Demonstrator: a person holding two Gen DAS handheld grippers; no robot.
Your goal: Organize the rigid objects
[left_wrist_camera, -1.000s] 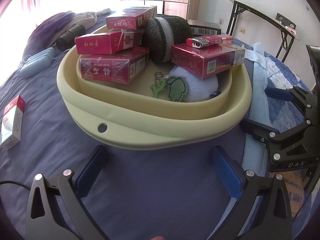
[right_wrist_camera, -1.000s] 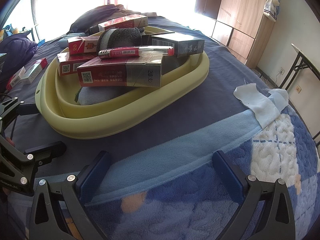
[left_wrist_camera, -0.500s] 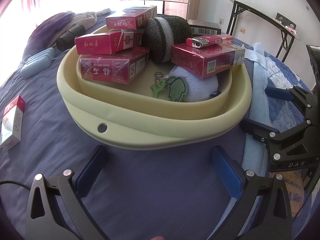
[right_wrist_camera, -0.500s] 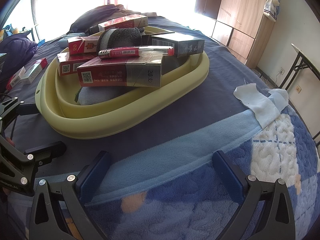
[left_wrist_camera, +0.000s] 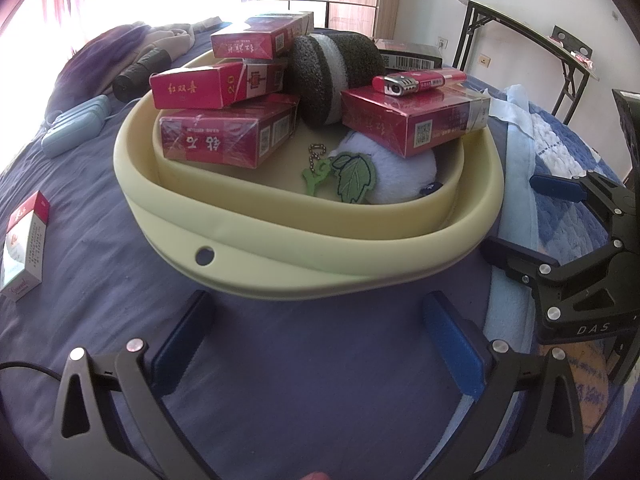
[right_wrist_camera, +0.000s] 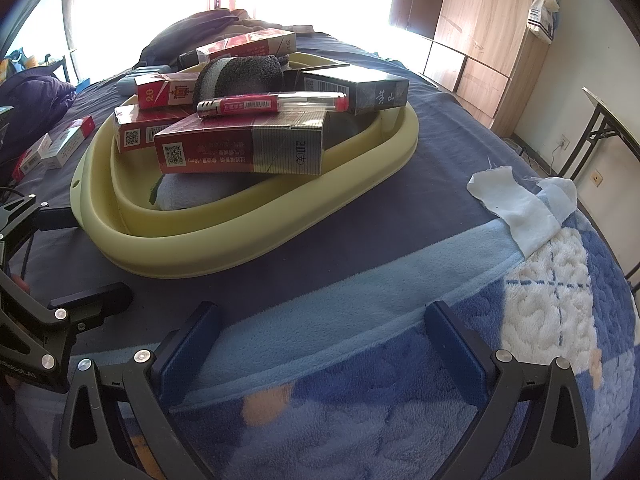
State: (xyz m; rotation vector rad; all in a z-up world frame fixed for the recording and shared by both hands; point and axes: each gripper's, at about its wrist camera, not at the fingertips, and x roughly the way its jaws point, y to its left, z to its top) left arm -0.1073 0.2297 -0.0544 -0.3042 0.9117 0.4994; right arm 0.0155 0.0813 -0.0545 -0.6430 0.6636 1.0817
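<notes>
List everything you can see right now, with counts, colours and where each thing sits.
basin: one, pale yellow, on the bed, ahead of both tools.
red cigarette packs: four, stacked inside the basin.
dark pack: one, black and grey, at the basin's far side.
lighter: one, red with a clear end, lying on the front red pack.
sponge: one, dark with a white band, in the middle of the basin.
plush toy: one, pale blue with a green leaf tag, under the front pack.
white-and-red packs: several, on the bed outside the basin.
blanket: blue and white, on the bed's near side.
left tool: open, empty.
right tool: open, empty.
</notes>
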